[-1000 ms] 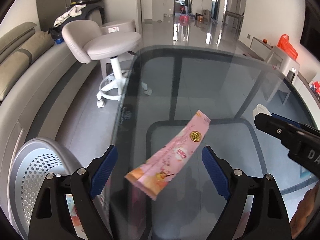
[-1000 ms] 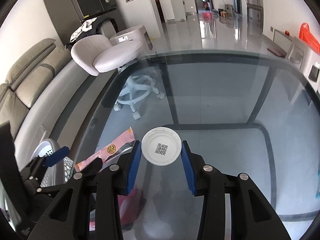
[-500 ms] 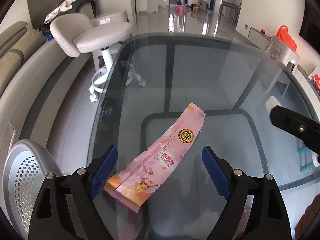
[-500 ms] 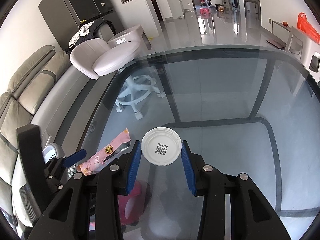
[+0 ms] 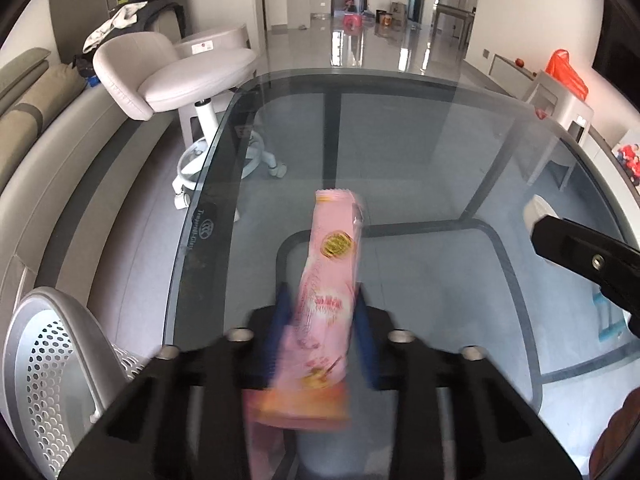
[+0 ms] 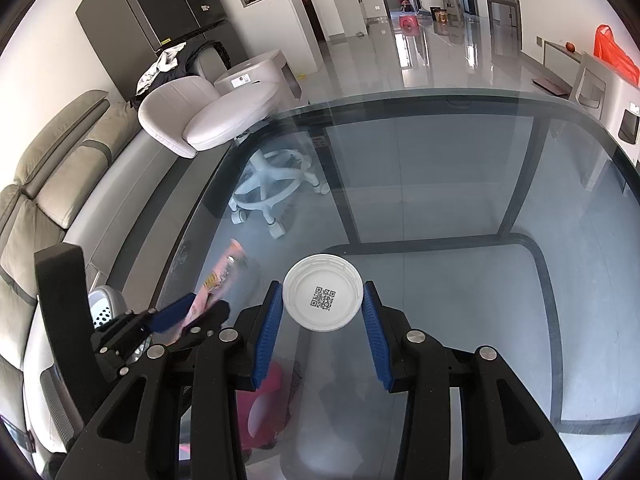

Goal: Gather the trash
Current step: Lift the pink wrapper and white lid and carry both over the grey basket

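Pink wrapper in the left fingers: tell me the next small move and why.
Probably lift it clear of the glass table and carry it toward the perforated bin at lower left. The left gripper has just been closing, and its blue fingers now flank the wrapper, which points up off the glass. The right gripper holds a white lid.

Both wrist cameras look steeply down along their fingers, close over the glass table. Both views share the table's left edge, white stool and the somewhat blurred pink wrapper.

The left tool has just closed on the pink wrapper.
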{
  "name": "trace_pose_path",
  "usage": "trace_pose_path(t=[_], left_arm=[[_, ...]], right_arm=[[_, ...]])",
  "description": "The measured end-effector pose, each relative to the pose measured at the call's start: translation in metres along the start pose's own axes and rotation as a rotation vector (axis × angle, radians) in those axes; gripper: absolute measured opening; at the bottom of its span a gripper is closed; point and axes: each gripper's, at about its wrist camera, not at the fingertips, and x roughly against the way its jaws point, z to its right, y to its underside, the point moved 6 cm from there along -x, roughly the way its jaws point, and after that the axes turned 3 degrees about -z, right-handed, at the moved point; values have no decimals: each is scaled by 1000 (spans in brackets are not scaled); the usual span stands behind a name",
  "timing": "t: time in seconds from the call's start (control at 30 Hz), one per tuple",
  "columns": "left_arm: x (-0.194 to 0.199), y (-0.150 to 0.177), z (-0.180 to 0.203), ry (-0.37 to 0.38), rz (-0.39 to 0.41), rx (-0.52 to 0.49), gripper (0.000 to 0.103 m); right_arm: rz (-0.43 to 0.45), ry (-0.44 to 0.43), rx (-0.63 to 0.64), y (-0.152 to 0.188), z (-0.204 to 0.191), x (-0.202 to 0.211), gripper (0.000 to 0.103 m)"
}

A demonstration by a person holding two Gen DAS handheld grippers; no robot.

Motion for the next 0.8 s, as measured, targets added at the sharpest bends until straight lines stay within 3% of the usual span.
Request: trace_pose_path(t=[0.2,0.67,0.8], left_arm=[[15,0,-8,-9,34,14,15],[85,9,-24,13,178,63,15],[105,18,-34,-13,215,78,15]], right_arm=[[2,2,10,1,0,1,39],[14,-23,59,6,-20,10,39],[24,-49,87,8,-36,16,39]])
